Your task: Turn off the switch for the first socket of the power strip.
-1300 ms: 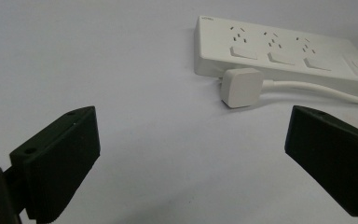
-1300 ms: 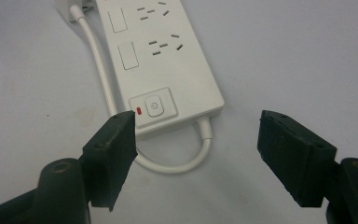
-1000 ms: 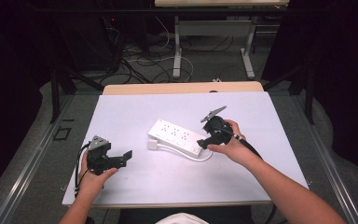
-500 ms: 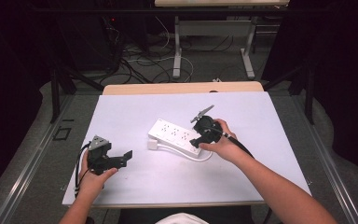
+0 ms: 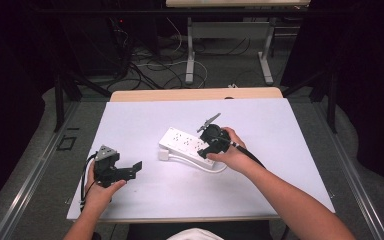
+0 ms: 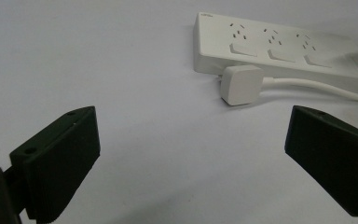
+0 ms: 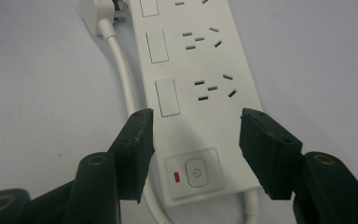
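1. Power strip (image 5: 187,145): white, flat at the table (image 5: 290,130) centre, its plug (image 6: 240,84) beside its left end.
2. Right gripper (image 7: 196,135): jaws apart, straddling the strip's switch end.
3. Left gripper (image 5: 125,172): jaws apart, near left, well clear.

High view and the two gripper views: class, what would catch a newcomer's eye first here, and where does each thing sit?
First comes the white power strip, lying slantwise near the middle of the white table, its plug resting beside one end. Next, the right gripper poised over the strip's switch end, jaws open to either side of the power button. The left gripper sits apart at the table's front left, jaws wide open.
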Demonstrator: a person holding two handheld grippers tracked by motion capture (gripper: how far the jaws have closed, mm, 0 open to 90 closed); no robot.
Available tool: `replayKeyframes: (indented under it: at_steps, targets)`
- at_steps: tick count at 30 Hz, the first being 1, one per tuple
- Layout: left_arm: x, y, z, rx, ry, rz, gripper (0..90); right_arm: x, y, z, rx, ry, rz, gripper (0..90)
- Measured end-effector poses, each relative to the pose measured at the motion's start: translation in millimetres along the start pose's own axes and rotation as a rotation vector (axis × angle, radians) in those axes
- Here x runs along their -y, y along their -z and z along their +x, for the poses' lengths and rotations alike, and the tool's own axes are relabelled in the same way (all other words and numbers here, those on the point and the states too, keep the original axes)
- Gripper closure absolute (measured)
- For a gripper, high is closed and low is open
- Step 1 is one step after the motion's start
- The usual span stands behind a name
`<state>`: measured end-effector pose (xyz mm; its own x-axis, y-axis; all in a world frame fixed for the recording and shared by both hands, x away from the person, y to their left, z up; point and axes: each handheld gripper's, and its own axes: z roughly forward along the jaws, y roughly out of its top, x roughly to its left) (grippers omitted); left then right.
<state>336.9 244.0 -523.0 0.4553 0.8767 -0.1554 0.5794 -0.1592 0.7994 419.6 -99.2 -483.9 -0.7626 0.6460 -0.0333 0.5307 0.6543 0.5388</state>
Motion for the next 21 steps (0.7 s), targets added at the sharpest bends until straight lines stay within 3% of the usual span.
replayKeyframes:
  at_steps: [1, 5, 7, 8, 15, 16, 18, 21]
  targets:
    - [0.1, -0.1, 0.1, 0.000, 0.000, 0.000, 3.2, -0.6, -1.4, -0.8, 0.001, 0.013, -0.009, 45.1]
    - [0.0, 0.0, 0.0, 0.001, -0.002, 0.001, 3.2, -2.9, -4.0, -0.1, -0.002, -0.011, -0.003, 49.0]
    - [0.1, -0.2, 0.0, 0.001, -0.002, 0.000, 3.2, -4.1, -5.9, -1.3, 0.000, 0.008, -0.013, 51.2]
    - [0.1, -0.2, 0.0, 0.001, -0.002, 0.000, 3.2, -4.6, -5.8, 0.1, 0.004, -0.015, -0.007, 52.7]
    - [0.1, -0.2, 0.2, 0.001, -0.001, 0.002, 3.1, -8.3, -10.2, -1.4, -0.005, -0.007, -0.024, 59.7]
    - [0.1, -0.2, 0.2, 0.001, -0.001, 0.002, 3.2, -9.5, -11.6, -0.3, -0.006, -0.025, -0.028, 61.6]
    - [0.1, -0.3, 0.1, 0.001, -0.003, 0.002, 3.2, -10.7, -14.3, -0.9, -0.010, -0.009, -0.043, 63.7]
    - [0.2, -0.3, 0.3, 0.002, -0.001, 0.002, 3.2, -12.3, -16.5, 0.7, -0.008, -0.025, -0.028, 66.0]
